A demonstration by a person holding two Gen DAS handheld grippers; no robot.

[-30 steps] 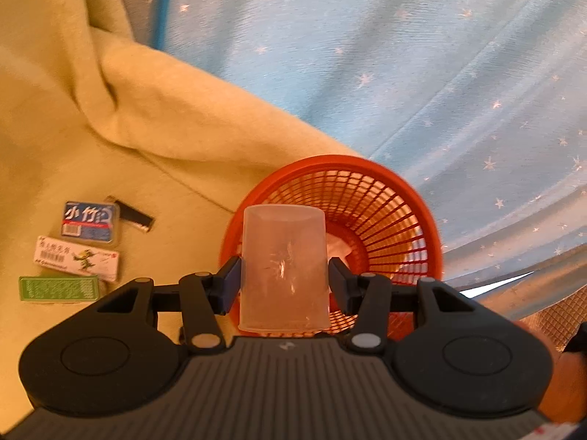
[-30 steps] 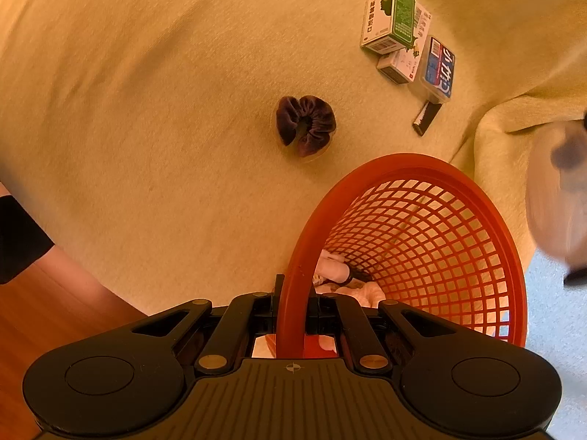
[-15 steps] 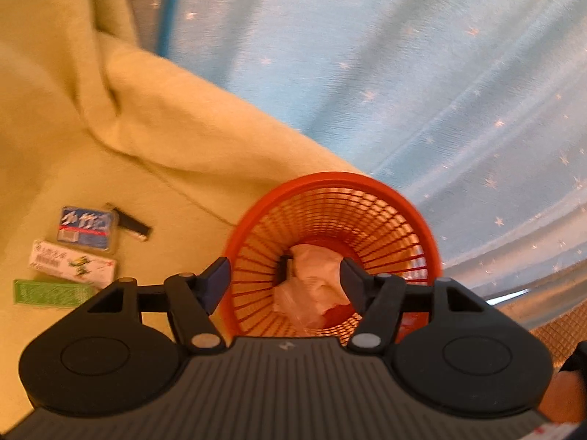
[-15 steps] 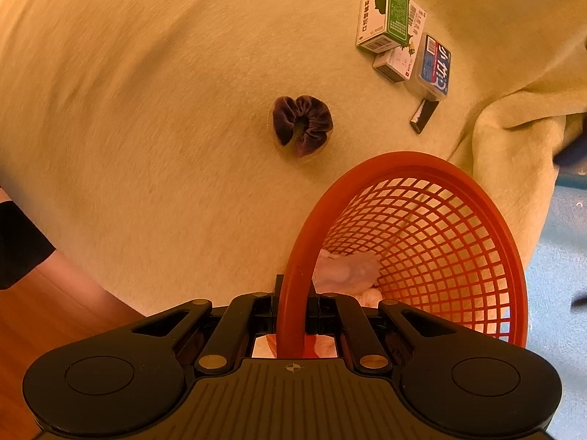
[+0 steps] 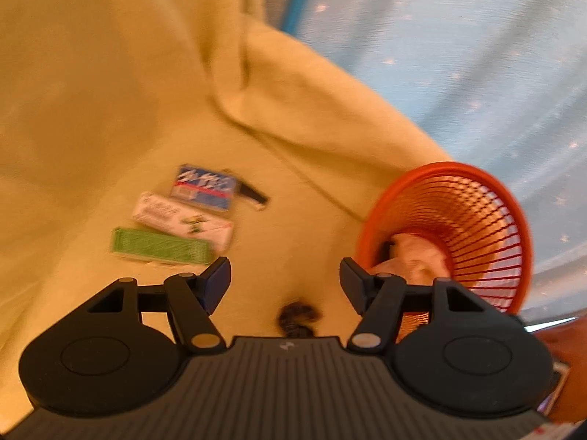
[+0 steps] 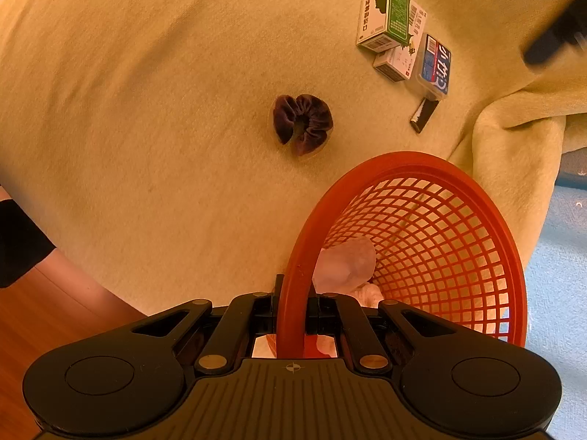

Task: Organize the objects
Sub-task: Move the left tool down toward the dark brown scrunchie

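An orange mesh basket (image 6: 433, 168) (image 5: 477, 179) sits tilted on a yellow blanket, and my right gripper (image 6: 291, 315) is shut on its near rim. Inside lies a translucent plastic cup (image 6: 346, 262) (image 5: 411, 260) on something pale. My left gripper (image 5: 285, 280) hangs open and empty over the blanket, left of the basket. A dark purple scrunchie (image 6: 302, 123) (image 5: 299, 317) lies on the blanket, just below the left fingers. Beyond it sit a green box (image 6: 389, 7) (image 5: 161, 245), a white box (image 5: 183, 220) (image 6: 401, 57), a blue case (image 5: 203, 187) (image 6: 434, 66) and a small black stick (image 6: 423, 114) (image 5: 253, 194).
The yellow blanket (image 6: 146, 91) folds up in a thick ridge (image 5: 312, 91) behind the basket. Blue starred fabric (image 5: 458, 36) lies beyond the ridge. Wooden floor (image 6: 44, 322) shows at the lower left. A person's dark sleeve (image 6: 18, 242) is at the left edge.
My left gripper let go of the plastic cup, which now lies in the basket. It then swung left, toward the boxes and scrunchie. The right gripper kept its hold on the rim.
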